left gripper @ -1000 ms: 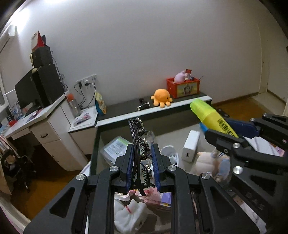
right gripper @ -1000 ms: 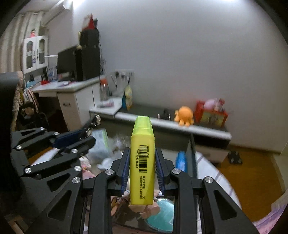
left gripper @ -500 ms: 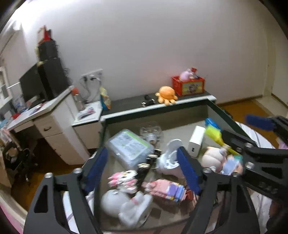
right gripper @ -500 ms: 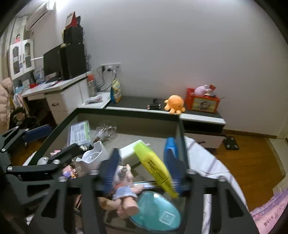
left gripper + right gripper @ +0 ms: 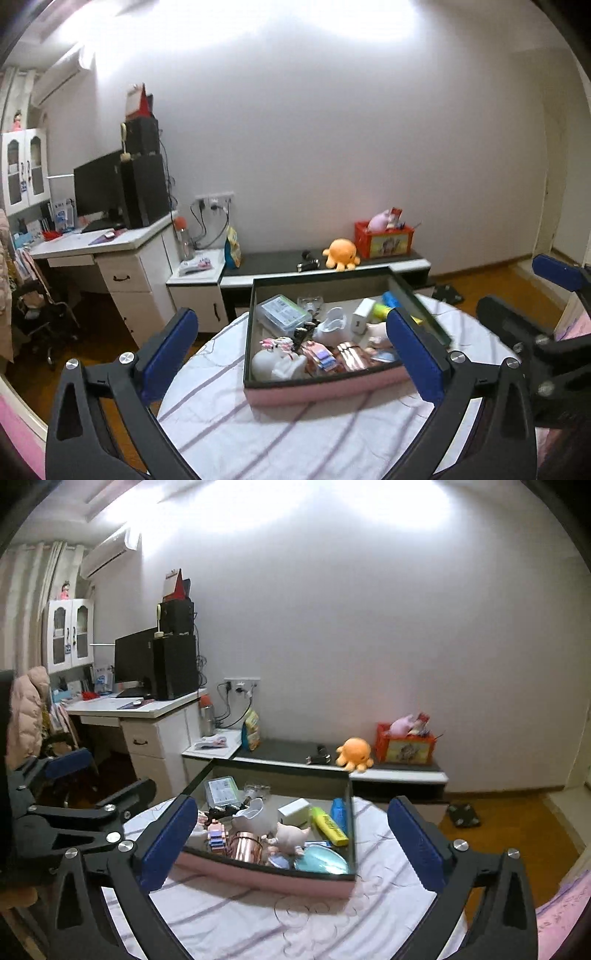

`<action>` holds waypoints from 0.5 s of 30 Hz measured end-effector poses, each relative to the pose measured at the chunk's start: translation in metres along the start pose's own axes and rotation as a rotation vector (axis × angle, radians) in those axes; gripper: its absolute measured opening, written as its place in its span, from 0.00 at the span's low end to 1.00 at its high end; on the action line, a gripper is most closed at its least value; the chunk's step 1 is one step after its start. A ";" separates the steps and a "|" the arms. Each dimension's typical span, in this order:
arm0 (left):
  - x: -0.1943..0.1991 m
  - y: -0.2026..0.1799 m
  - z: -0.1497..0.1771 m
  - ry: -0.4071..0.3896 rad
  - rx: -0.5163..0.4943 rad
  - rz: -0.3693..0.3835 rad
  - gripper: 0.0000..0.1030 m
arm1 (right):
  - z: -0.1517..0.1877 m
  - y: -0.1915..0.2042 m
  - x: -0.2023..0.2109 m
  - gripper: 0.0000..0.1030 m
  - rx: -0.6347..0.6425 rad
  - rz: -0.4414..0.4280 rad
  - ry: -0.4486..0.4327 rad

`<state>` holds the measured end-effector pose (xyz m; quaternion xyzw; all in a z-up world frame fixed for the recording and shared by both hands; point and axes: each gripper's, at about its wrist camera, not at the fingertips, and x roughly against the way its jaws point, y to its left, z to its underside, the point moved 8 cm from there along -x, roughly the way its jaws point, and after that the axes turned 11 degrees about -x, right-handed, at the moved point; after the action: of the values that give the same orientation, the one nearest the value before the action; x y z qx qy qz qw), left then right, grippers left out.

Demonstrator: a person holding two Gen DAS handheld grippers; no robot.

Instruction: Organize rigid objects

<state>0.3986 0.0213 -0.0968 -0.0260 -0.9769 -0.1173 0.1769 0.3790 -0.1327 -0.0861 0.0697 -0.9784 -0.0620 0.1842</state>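
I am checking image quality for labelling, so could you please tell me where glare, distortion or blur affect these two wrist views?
Left wrist view: strong glare washes out the upper wall; fisheye bends the pink box front edge. Right wrist view: the same ceiling glare, curved walls, dark vignette at corners; the yellow highlighter stays readable, with no motion blur.

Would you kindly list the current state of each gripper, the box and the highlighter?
Left gripper: open, holding nothing, jaws just opened.
Right gripper: open, holding nothing, jaws just opened.
Box: lidless, on the striped table, full of small items.
Yellow highlighter: lying inside the box by its right wall.
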 end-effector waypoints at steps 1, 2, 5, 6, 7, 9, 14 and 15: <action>0.017 0.001 0.000 -0.017 0.008 -0.015 1.00 | -0.001 0.004 0.012 1.00 0.019 0.006 -0.014; 0.029 0.002 -0.001 -0.029 0.012 -0.021 1.00 | -0.001 0.007 0.026 1.00 0.031 0.009 -0.035; 0.065 0.005 -0.001 -0.064 0.024 -0.047 1.00 | 0.000 0.014 0.065 1.00 0.045 0.012 -0.084; 0.076 0.005 0.000 -0.076 0.025 -0.055 1.00 | 0.001 0.016 0.074 1.00 0.043 0.008 -0.092; 0.089 0.004 0.000 -0.085 0.024 -0.057 1.00 | 0.002 0.018 0.087 1.00 0.038 -0.002 -0.100; 0.110 0.002 0.002 -0.097 0.018 -0.049 1.00 | 0.003 0.020 0.106 1.00 0.031 -0.010 -0.115; 0.157 -0.001 0.002 -0.143 0.014 -0.059 1.00 | 0.006 0.024 0.155 1.00 0.032 0.001 -0.152; 0.167 -0.002 0.002 -0.152 0.016 -0.063 1.00 | 0.006 0.025 0.164 1.00 0.030 0.000 -0.159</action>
<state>0.2418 0.0218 -0.0402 -0.0029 -0.9887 -0.1128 0.0985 0.2229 -0.1340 -0.0306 0.0674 -0.9908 -0.0528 0.1049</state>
